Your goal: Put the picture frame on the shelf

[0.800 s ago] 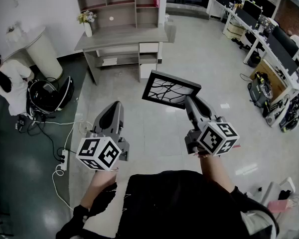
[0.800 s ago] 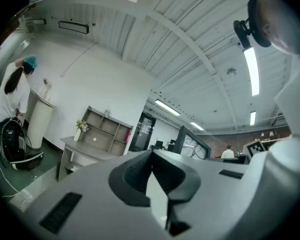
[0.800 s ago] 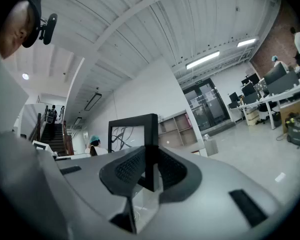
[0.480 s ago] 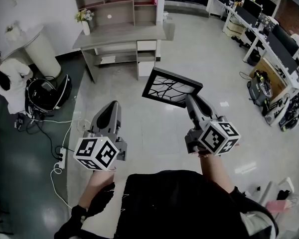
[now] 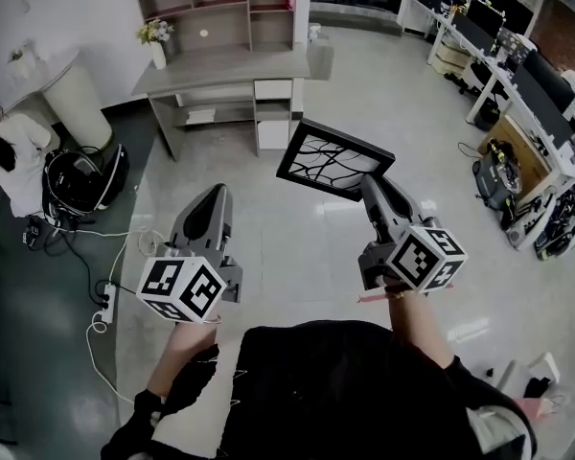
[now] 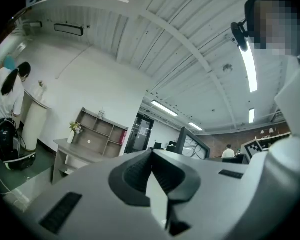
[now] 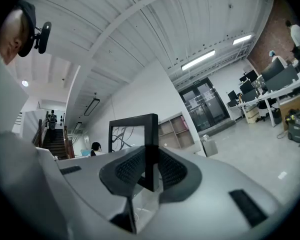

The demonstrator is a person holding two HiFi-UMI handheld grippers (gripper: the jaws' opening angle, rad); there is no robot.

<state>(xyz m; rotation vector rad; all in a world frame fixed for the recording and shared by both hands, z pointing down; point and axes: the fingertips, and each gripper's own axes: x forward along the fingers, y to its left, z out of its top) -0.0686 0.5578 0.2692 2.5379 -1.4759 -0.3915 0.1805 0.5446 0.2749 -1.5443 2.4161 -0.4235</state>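
A black picture frame [image 5: 334, 159] with a branch drawing hangs in the air, and my right gripper [image 5: 372, 188] is shut on its near right edge. In the right gripper view the picture frame [image 7: 132, 134] stands upright between the closed jaws of the right gripper [image 7: 149, 170]. My left gripper [image 5: 214, 199] is held lower left, shut with nothing in it; the left gripper [image 6: 151, 164] shows its jaws pressed together. The grey shelf [image 5: 220, 8] stands on a desk [image 5: 232, 70] at the far wall, well ahead of both grippers.
A vase of flowers [image 5: 157, 42] sits on the desk's left end. A person in white [image 5: 8, 156] crouches at far left beside a black bag [image 5: 77, 175] and floor cables [image 5: 105, 295]. Office desks with monitors [image 5: 513, 70] line the right side. A white bin [image 5: 46, 94] stands near the wall.
The desk and shelf have shifted slightly left and up in the head view. The frame and right gripper have moved a little right; the left gripper has drifted slightly left.
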